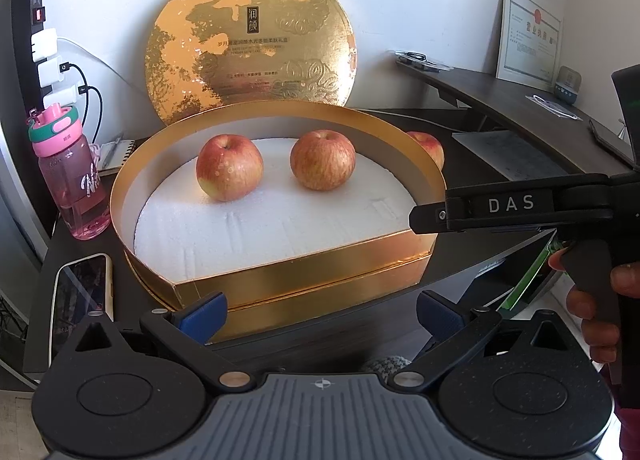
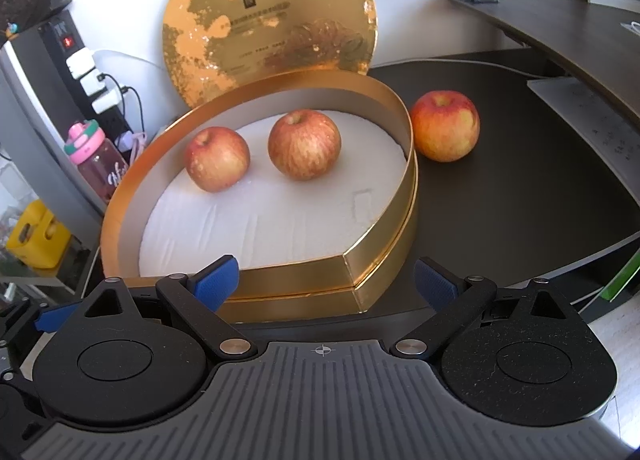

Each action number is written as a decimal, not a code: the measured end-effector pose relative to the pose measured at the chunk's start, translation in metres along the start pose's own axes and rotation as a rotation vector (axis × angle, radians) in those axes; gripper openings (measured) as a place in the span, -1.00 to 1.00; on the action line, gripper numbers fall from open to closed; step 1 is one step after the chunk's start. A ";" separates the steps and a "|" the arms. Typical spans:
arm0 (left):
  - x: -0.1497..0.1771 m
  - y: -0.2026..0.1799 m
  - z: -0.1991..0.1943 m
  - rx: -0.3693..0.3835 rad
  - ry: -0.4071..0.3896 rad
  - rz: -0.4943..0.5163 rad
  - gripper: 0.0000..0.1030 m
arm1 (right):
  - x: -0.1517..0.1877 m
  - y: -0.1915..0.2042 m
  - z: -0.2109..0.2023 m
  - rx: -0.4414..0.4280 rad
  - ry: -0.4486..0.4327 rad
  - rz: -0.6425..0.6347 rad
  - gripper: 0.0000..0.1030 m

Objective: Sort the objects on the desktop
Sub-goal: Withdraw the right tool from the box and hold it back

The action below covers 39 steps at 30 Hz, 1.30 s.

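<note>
Inside gold box (image 2: 384,260), two red-yellow apples (image 2: 304,145)

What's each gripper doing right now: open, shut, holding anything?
Left gripper: open, holding nothing, in front of the gold box.
Right gripper: open, holding nothing; one apple sits outside the box.

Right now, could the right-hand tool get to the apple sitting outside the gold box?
Probably yes. The right tool is open, and the apple sits on bare dark desk beside the gold box, with nothing on the desk between them.
</note>
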<state>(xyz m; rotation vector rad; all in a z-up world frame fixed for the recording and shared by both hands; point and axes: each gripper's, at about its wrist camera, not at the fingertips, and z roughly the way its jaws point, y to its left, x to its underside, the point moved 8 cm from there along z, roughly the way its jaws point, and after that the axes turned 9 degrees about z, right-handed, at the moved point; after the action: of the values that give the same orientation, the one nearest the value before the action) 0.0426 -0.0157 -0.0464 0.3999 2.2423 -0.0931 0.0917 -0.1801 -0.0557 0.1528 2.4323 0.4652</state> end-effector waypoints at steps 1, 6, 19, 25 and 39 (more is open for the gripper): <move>0.000 0.000 0.000 0.000 0.000 0.000 0.99 | 0.000 0.000 0.000 0.000 0.002 0.003 0.89; 0.000 0.002 0.000 0.002 0.001 -0.003 0.99 | -0.001 0.001 0.001 0.000 0.010 0.009 0.89; 0.002 0.004 0.002 0.005 0.004 -0.011 0.99 | -0.001 0.004 0.006 0.001 0.018 0.008 0.90; 0.002 0.005 0.004 0.001 0.009 -0.015 0.99 | 0.000 0.002 0.007 0.002 0.021 0.011 0.90; -0.010 -0.011 0.013 0.035 -0.027 0.032 0.99 | -0.007 -0.020 0.007 -0.003 -0.017 0.054 0.90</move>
<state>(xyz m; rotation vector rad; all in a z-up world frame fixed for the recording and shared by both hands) 0.0546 -0.0313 -0.0475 0.4506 2.2094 -0.1210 0.1019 -0.1983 -0.0637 0.2213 2.4161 0.4899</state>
